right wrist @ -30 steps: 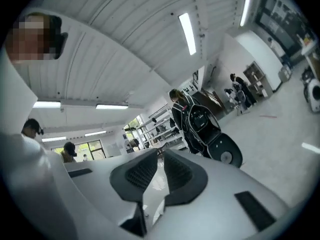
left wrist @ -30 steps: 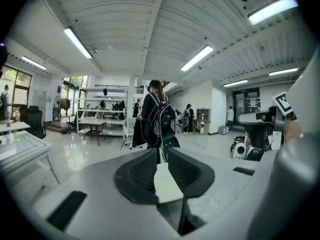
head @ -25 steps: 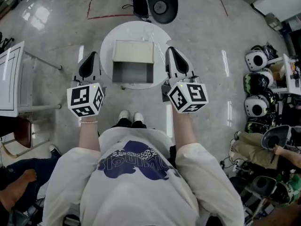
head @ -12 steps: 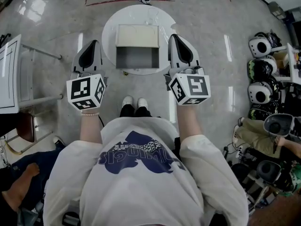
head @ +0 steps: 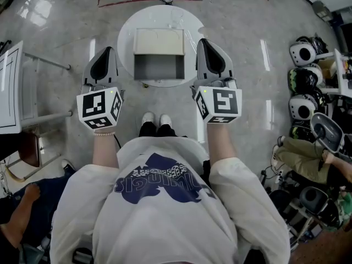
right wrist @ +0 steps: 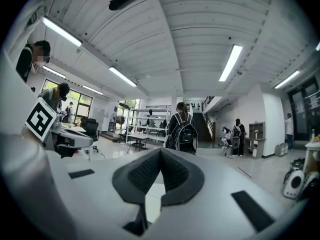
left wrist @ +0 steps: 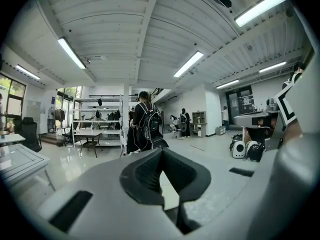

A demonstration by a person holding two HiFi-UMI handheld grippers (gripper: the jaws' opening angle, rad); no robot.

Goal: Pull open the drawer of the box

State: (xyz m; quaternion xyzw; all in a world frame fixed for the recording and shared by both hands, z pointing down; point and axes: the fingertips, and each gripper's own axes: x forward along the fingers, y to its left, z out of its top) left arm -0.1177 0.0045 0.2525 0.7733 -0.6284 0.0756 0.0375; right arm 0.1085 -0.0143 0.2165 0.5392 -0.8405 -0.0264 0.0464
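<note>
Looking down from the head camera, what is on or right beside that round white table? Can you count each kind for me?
Round white table: 1
Box, its drawer pulled open: 1
Tongs: 2 (left tongs, right tongs), both shut and empty
Total: 4

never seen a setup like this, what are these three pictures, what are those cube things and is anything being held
A person stands holding a two-jaw tool in each hand: the left gripper and the right gripper. The patterned cubes are parts of them. The top-down picture comes from a head camera; the other two from cameras on each gripper, looking along its jaws. On the round white table sits a box with its drawer pulled open. Both grippers are shut, empty, beside the table.
</note>
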